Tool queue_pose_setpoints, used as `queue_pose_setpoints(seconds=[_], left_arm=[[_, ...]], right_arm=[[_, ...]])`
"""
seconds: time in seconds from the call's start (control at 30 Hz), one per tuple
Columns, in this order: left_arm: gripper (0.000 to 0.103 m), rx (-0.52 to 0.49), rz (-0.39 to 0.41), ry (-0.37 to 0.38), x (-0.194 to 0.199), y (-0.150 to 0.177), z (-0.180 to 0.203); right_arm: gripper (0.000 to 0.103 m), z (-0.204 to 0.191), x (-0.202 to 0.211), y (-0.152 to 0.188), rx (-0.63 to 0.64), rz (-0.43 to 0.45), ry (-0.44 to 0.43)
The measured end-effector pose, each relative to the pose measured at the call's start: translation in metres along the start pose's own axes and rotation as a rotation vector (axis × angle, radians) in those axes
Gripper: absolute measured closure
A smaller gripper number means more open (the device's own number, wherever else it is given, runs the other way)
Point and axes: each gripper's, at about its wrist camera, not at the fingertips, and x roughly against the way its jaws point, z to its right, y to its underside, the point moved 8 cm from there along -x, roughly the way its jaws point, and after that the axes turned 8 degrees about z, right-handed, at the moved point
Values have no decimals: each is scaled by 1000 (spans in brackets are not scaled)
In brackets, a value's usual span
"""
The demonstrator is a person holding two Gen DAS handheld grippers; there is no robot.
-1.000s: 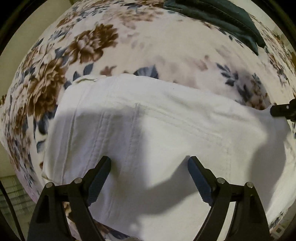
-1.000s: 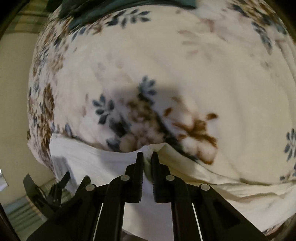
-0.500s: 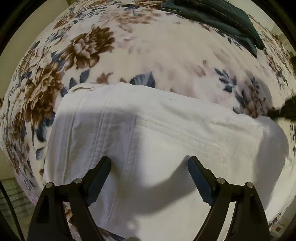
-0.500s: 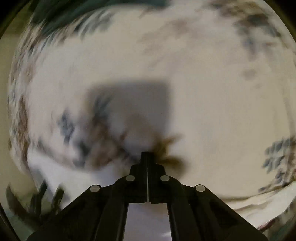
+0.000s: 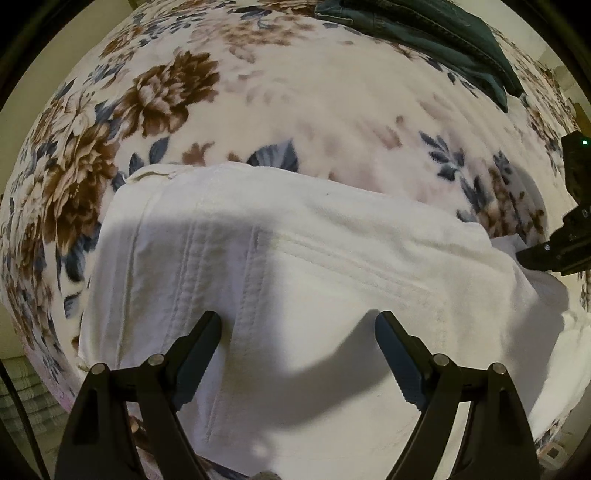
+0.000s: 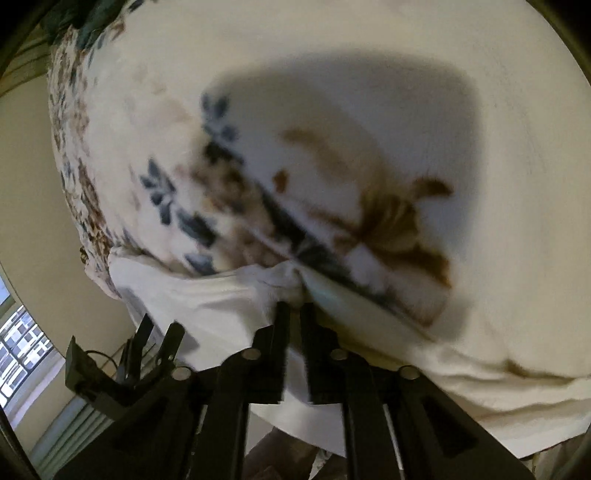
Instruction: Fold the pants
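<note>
White pants lie folded on a floral blanket, filling the lower half of the left wrist view. My left gripper hovers over them with its jaws wide apart and nothing between them. My right gripper is shut on a bunched edge of the white pants and lifts it off the floral blanket. The right gripper also shows at the right edge of the left wrist view, at the pants' right corner. The left gripper shows at the lower left of the right wrist view.
A dark green garment lies at the far side of the blanket. The blanket's edge drops off to the left, with a beige wall and a window beyond it.
My right gripper closed on the pants' edge and pulled it up and towards me; the view is blurred by motion. My left gripper stayed open, shifting slightly over the pants.
</note>
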Motion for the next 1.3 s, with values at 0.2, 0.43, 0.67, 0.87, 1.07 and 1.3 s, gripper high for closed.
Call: queue_pose_setpoints(seconds=[0.2,0.43,0.67,0.87,1.07,1.3], left_arm=[[18,4,1,10,0,0,-1],[18,25,2,15,2,2,-4],[18,15,8,10,0,3,-8],[18,0,14,9,-1,7,-10],[18,-35,23,15,0,15,-10],[18,-22,21,37,14,21,-4]], right_arm=[[73,-5,0,7,19,4,-38],[53,-12,-17,8,-138,-108,-387],[41,-20,-36,5,-128,-70,-344],[89,-25,-9,-2,-133,44,-280],[93,-1,22,-4,-193,179,-295],[81,-12,77,-9,10,512,151]])
